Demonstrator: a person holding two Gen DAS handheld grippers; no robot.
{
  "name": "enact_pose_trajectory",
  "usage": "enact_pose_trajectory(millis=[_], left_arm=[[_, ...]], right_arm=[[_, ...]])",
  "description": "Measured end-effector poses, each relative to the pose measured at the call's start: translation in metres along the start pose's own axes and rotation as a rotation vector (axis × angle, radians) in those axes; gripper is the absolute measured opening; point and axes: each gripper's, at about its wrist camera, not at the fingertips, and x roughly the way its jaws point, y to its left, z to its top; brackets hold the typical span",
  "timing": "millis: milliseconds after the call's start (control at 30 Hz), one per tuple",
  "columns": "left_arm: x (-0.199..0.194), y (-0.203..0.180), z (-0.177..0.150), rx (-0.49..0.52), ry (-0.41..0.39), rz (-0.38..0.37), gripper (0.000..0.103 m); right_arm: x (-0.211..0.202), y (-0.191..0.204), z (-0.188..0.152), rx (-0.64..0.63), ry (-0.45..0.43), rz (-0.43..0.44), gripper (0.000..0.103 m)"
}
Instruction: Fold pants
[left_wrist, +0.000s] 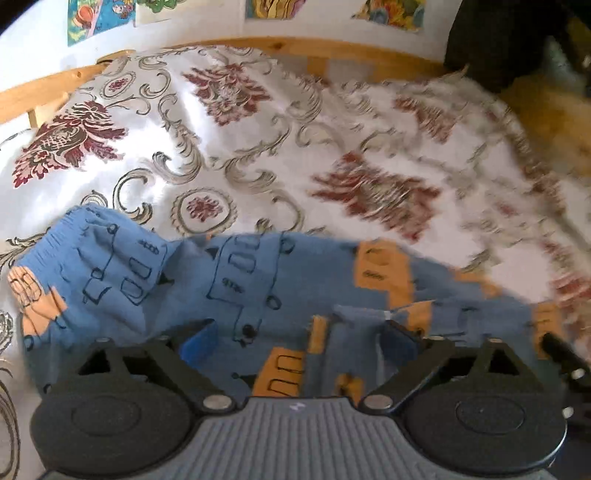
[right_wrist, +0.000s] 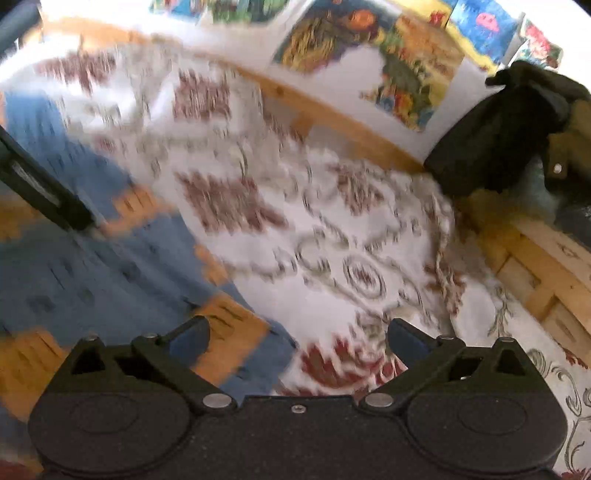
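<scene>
Blue pants (left_wrist: 229, 280) with orange patches and black line drawings lie spread across the patterned bedsheet (left_wrist: 236, 155), waistband at the left. My left gripper (left_wrist: 299, 339) hovers low over the near part of the pants, its jaws wide apart and open, with a raised fold of cloth between the blue pads (left_wrist: 199, 341). In the right wrist view the pants (right_wrist: 85, 280) fill the lower left, blurred. My right gripper (right_wrist: 299, 341) is open over the cloth's right edge, one pad (right_wrist: 190, 341) above an orange patch and the other above bare sheet.
The white sheet (right_wrist: 332, 236) with red flowers and grey scrolls covers a bed with a wooden frame (left_wrist: 280, 46). Colourful posters (right_wrist: 402, 62) hang on the wall behind. A black bundle (right_wrist: 495, 136) sits at the bed's far right corner. A black bar (right_wrist: 40, 184) crosses the left edge.
</scene>
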Motion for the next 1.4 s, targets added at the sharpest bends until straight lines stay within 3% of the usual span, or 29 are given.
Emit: enact_pose_trajectory(millis=[133,233,333,433,500,567,633,700,733,833,900,1000,1133,1233,1400], left_arm=[[0.001,0.000,-0.007,0.042,-0.035,0.006,0.103],[-0.011,0.005,-0.001,0.022,-0.047,-0.001,0.102],[-0.024,0.005,0.003,0.017,-0.126,0.053,0.103],[-0.015,0.000,0.008,0.043,-0.124,0.080,0.103],[0.000,-0.006,0.003,0.096,-0.084,0.120,0.103],[-0.002,-0.003,-0.004,0.118,-0.110,0.117,0.103],[-0.011,0.003,-0.002,0.104,-0.095,0.117,0.103],[-0.025,0.009,0.002,0.080,-0.073,0.164,0.103],[-0.033,0.012,0.002,0.065,-0.062,0.180,0.103],[-0.062,0.020,-0.007,0.039,-0.056,0.127,0.103],[-0.071,0.015,-0.021,0.075,-0.045,0.102,0.103],[-0.054,0.002,-0.038,0.187,0.055,0.158,0.103],[-0.060,0.004,-0.032,0.192,0.058,0.164,0.103],[-0.082,0.018,-0.025,0.181,0.034,0.214,0.103],[-0.098,0.077,-0.006,0.116,-0.047,0.213,0.103]], right_arm=[[-0.003,-0.028,-0.026,0.130,0.040,-0.027,0.102],[-0.020,-0.036,-0.028,0.129,0.036,-0.138,0.102],[-0.030,-0.033,-0.019,0.151,-0.034,-0.045,0.102],[-0.018,-0.011,-0.001,0.023,-0.055,-0.019,0.102],[0.003,-0.003,0.004,-0.038,-0.031,-0.022,0.102],[0.021,-0.009,0.000,-0.041,0.031,-0.006,0.102],[0.011,-0.021,-0.002,0.020,0.032,-0.037,0.102],[-0.010,-0.024,-0.003,0.026,0.028,-0.113,0.102],[-0.021,-0.023,-0.004,0.034,0.015,-0.112,0.102],[-0.063,-0.014,-0.009,0.083,-0.011,-0.004,0.102],[-0.080,0.002,-0.017,0.070,-0.003,0.044,0.102],[-0.077,0.024,-0.037,-0.003,0.061,0.030,0.102],[-0.088,0.017,-0.035,0.039,0.015,0.009,0.102],[-0.098,0.017,-0.030,0.052,-0.041,0.009,0.102],[-0.109,0.034,-0.017,0.004,-0.119,0.059,0.102]])
